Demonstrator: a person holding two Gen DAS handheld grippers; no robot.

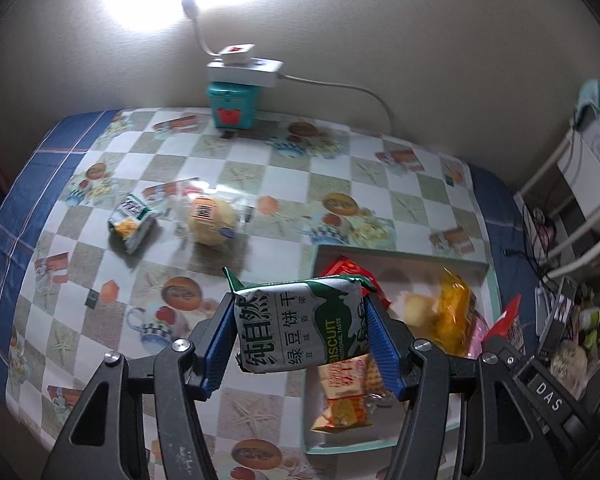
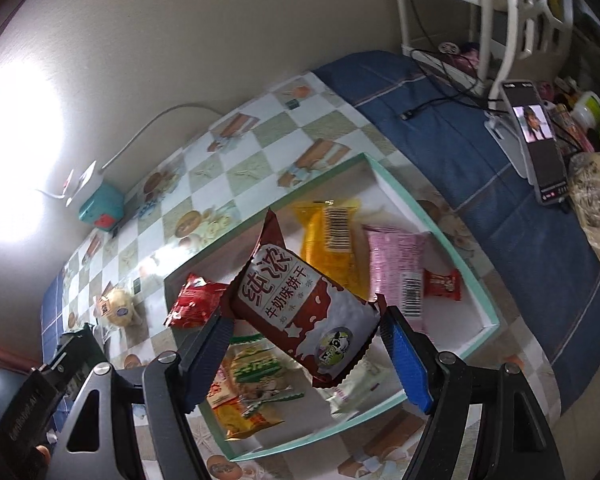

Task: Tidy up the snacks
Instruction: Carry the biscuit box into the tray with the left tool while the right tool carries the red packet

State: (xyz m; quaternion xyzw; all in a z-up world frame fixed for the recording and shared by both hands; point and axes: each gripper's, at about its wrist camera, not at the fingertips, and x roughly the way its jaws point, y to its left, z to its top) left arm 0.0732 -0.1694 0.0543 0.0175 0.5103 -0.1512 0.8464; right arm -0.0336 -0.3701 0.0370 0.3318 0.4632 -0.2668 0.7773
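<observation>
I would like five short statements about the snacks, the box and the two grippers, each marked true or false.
1. The left gripper holds a green and white biscuit pack. True.
2. The right gripper is empty. False: it holds a dark red biscuit pack.
3. The box has a yellow packet inside. True.
4. The wrapped bun lies inside the box. False: it lies on the tablecloth, outside.
5. A pink packet lies in the box. True.
</observation>
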